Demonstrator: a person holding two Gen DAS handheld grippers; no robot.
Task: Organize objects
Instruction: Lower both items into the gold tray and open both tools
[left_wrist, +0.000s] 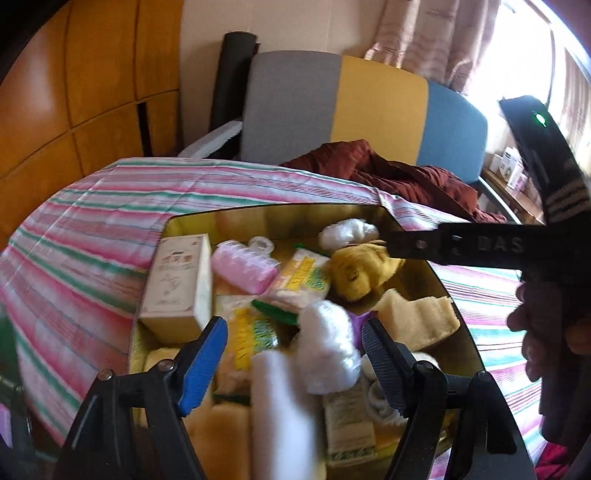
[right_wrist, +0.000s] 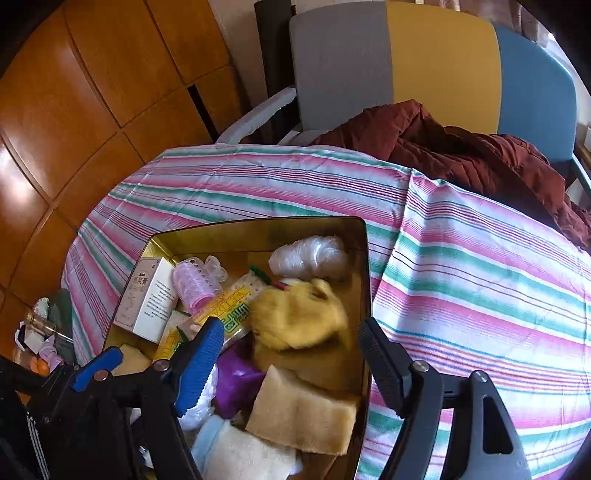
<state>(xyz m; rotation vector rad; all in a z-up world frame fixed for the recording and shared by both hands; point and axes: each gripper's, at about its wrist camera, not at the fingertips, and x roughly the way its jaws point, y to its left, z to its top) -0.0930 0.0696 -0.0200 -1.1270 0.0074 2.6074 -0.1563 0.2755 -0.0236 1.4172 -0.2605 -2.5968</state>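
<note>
Two pairs of tongs hang over a gold tin (right_wrist: 255, 227) crowded with small household things on a striped cloth (right_wrist: 461, 258) spread across the tabletop. The left tongs (left_wrist: 295, 350) stand open, nothing pressed between the blue pad and the black one; directly below the gap lie a fluffy white bundle (left_wrist: 325, 347) and a blurred white roll (left_wrist: 284, 417). The right tongs (right_wrist: 291, 354) are likewise open and empty-handed, poised above the tin's near right corner with a yellow plush toy (right_wrist: 299, 314) just ahead of the gap and a tan sponge (right_wrist: 303, 417) beneath it. Farther ahead of both tongs, toward the tin's far side, sit a cream carton (right_wrist: 147, 299), a pink hair roller (right_wrist: 195, 288) beside it, a yellow-and-green packet (right_wrist: 225, 310) and a clear plastic wad (right_wrist: 310, 256) in the far corner. A purple item (right_wrist: 236, 376) shows between the packet and the sponge. Beyond the cloth, well away from the tongs, a dark red jacket (right_wrist: 461, 155) lies heaped on a chair (right_wrist: 424, 55) backed in grey, yellow and blue.
</note>
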